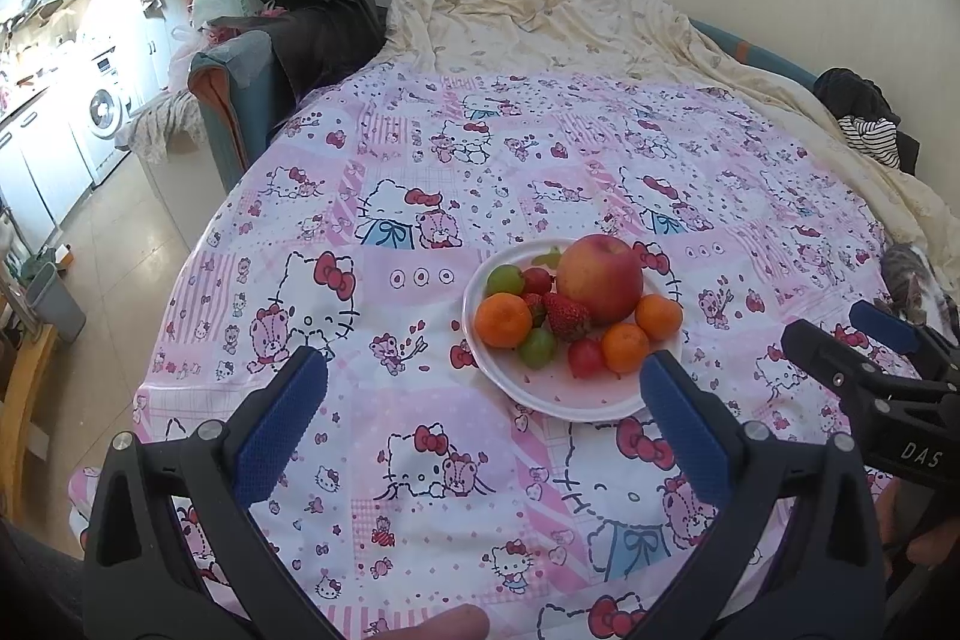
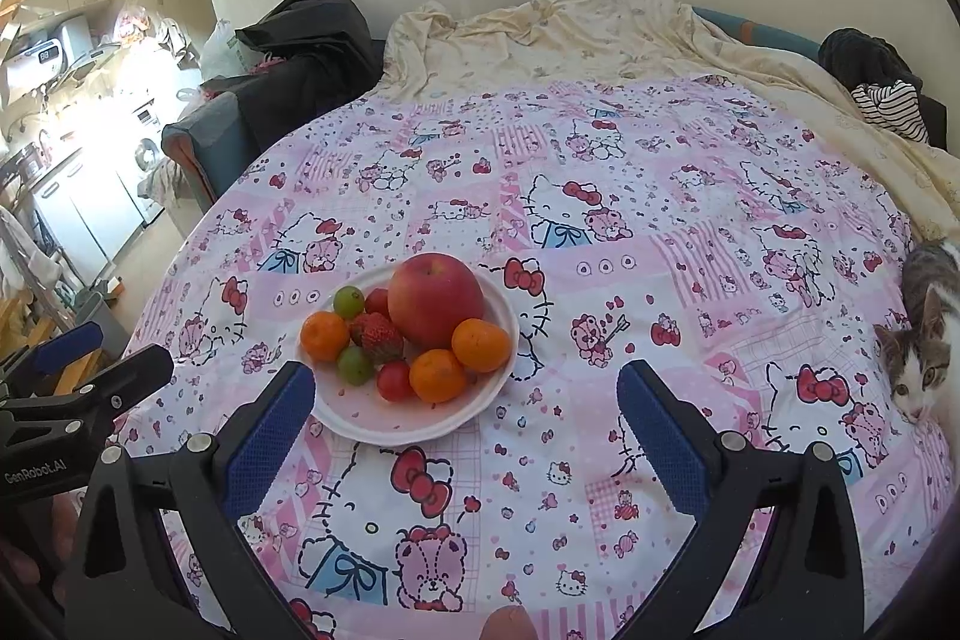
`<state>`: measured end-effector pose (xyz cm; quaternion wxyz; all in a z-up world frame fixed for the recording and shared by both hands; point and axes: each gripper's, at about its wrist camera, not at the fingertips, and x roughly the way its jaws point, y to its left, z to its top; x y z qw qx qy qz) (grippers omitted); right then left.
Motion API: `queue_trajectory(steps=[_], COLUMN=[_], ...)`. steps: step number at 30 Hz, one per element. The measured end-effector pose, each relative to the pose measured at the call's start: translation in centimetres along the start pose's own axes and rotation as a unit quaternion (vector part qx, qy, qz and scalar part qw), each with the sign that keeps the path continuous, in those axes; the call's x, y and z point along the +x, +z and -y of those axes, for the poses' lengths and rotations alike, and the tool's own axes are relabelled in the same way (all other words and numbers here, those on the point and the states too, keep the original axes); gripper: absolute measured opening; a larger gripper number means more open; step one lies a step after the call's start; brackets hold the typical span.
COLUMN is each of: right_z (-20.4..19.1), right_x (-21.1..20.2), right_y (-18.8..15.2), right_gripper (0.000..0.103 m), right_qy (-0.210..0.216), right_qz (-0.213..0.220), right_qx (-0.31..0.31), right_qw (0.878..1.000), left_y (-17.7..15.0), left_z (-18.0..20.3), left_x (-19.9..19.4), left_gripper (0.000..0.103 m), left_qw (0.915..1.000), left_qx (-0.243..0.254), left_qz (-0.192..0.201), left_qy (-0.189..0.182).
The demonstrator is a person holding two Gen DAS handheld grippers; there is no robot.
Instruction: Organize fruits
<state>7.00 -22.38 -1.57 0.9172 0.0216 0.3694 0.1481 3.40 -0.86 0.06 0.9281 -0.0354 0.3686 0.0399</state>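
Both tongs stand wide and hold nothing: the left gripper (image 1: 483, 400) hangs over the cloth with its blue pads (image 1: 279, 424) far apart, and the right gripper (image 2: 465, 418) is spread the same way.

Fruits lie together on a white plate (image 1: 558, 400), which sits on the pink cartoon-print cloth (image 2: 630, 232), nearer to its front edge than to its far edge. A big red apple (image 1: 599, 278) takes the far side of the plate. Three mandarins are around it: one at the left side (image 1: 503, 320), one at the right rim (image 1: 658, 317) and one in front (image 1: 625, 347). A strawberry (image 1: 565, 316) lies in the middle, touching the apple. Two green grapes (image 1: 537, 347) and two small red round fruits (image 1: 585, 357) fill the gaps. In the left wrist view the right pad of the left gripper is just beside the plate's near rim; in the right wrist view the left pad (image 2: 270, 436) of the right gripper is just beside it.

A cat (image 2: 924, 340) lies at the right edge of the cloth. Behind the cloth is a crumpled cream sheet (image 1: 570, 28).
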Motion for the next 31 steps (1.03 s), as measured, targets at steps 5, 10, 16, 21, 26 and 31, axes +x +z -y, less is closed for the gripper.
queue_trajectory(steps=[5, 10, 16, 21, 26, 31], right_z=[-0.02, 0.21, 0.22, 0.28, 0.31, 0.31], right_x=[0.01, 0.18, 0.17, 0.16, 0.19, 0.20], right_y=[-0.04, -0.13, -0.11, -0.10, -0.08, -0.06], right_gripper=[0.103, 0.103, 0.103, 0.103, 0.103, 0.103], right_qy=[0.000, 0.000, 0.000, 0.001, 0.001, 0.001], right_qz=[0.000, -0.002, -0.002, -0.002, -0.003, -0.002], right_qx=[0.000, 0.001, 0.001, 0.001, 0.001, 0.000], right_qw=[1.000, 1.000, 1.000, 1.000, 1.000, 1.000], left_y=[0.06, 0.05, 0.03, 0.02, 0.00, 0.01], left_z=[0.02, -0.02, -0.02, 0.00, 0.00, 0.09], left_x=[-0.06, -0.06, -0.05, -0.09, -0.10, -0.10], left_gripper=[0.103, 0.103, 0.103, 0.103, 0.103, 0.103], left_qw=[1.0000, 1.0000, 1.0000, 1.0000, 1.0000, 1.0000], left_qx=[0.000, 0.000, -0.001, -0.001, -0.001, -0.002], left_qz=[0.000, 0.000, 0.000, 0.000, 0.000, -0.001], left_qy=[0.000, 0.000, 0.000, 0.000, 0.000, -0.001])
